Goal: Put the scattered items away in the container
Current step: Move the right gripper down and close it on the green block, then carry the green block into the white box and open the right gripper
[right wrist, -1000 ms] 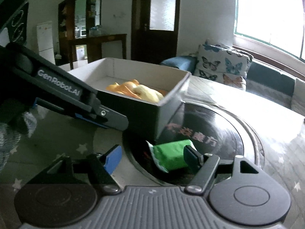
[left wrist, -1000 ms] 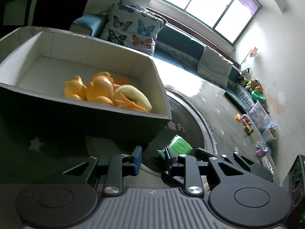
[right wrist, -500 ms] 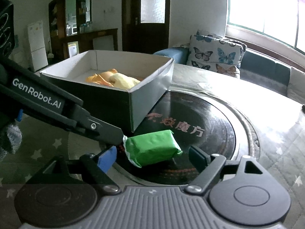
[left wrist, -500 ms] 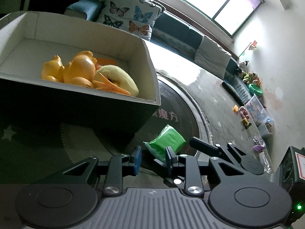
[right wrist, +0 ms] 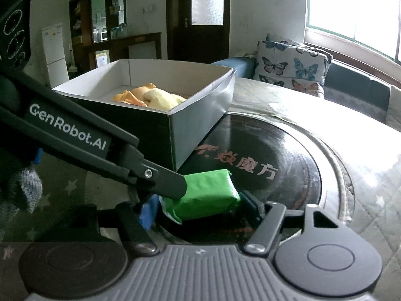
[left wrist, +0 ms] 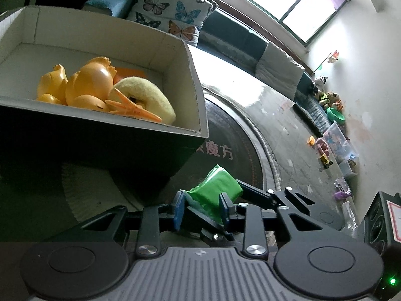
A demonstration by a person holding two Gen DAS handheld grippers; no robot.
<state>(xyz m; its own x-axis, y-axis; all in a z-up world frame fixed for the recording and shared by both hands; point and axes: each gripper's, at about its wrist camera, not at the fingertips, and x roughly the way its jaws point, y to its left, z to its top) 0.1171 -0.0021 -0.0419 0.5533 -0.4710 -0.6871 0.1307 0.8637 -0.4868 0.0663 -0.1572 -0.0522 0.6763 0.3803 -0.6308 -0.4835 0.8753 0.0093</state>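
So the green packet [right wrist: 204, 195] was lying on the dark round plate [right wrist: 275, 175] set into the worktop [right wrist: 363, 175], right by the corner of the cardboard box [right wrist: 200, 120]. Both tongs had crowded in on it: the right tongs [right wrist: 200, 209] sat around its two ends, pads touching or nearly so, can't tell if truly clamped. The left tongs [left wrist: 201, 209] were partly apart at one end of the packet. Yellow toy ducks [left wrist: 87, 85] and a fuzzy yellow ring [left wrist: 147, 100] were in the box.

Glossy green plastic packet [right wrist: 205, 195], matt cardboard box [right wrist: 200, 115], fuzzy yellow plush [left wrist: 147, 97], shiny black turntable [right wrist: 275, 165]
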